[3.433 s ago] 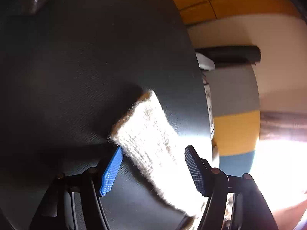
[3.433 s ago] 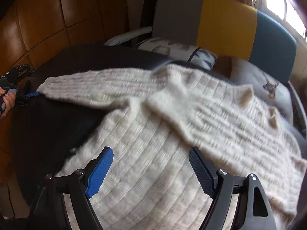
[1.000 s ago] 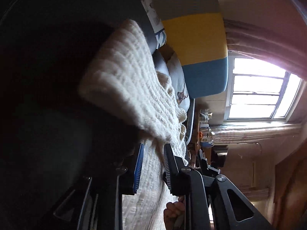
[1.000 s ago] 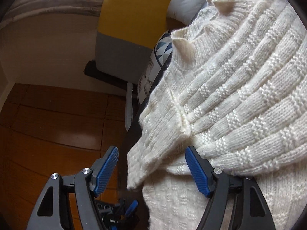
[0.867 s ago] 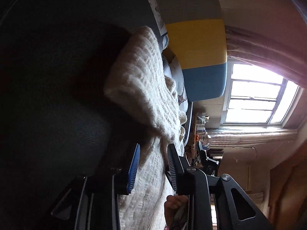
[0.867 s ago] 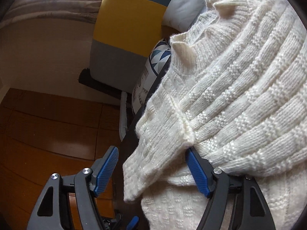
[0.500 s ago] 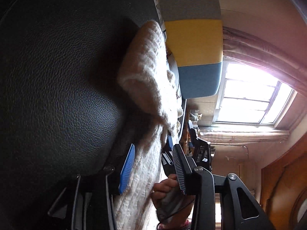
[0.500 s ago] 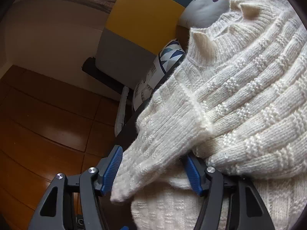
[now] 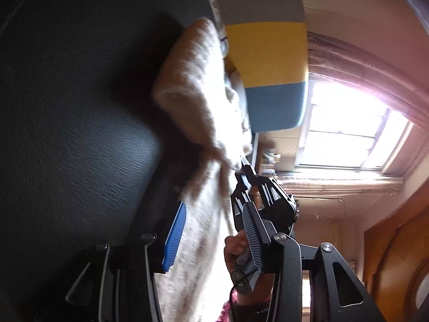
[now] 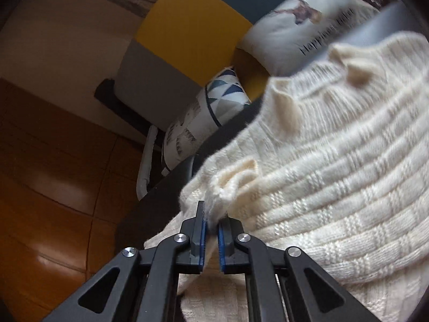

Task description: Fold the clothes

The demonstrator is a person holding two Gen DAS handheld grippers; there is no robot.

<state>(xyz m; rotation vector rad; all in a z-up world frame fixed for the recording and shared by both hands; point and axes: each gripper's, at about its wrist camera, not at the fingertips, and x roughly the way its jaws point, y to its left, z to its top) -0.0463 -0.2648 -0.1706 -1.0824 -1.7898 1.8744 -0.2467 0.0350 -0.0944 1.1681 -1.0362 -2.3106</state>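
Note:
A cream knitted sweater lies spread over a black leather seat. My right gripper is shut on a bunched fold of the knit at the sweater's left edge, beside the sleeve seam. In the left wrist view a folded-over sleeve of the sweater rests on the black leather. Cloth runs down between the spread blue pads of my left gripper, which stands open and does not pinch it. The right gripper shows there too, held by a hand, with its tips at the knit.
A backrest in grey, yellow and blue blocks stands behind the seat. A white cushion with lettering and a triangle-patterned cushion lean against it. Wooden panelling is to the left. A bright window glares.
My right gripper has gone from wide open to shut on the sweater fold. The left gripper's pads have spread apart from the sleeve they were pinching.

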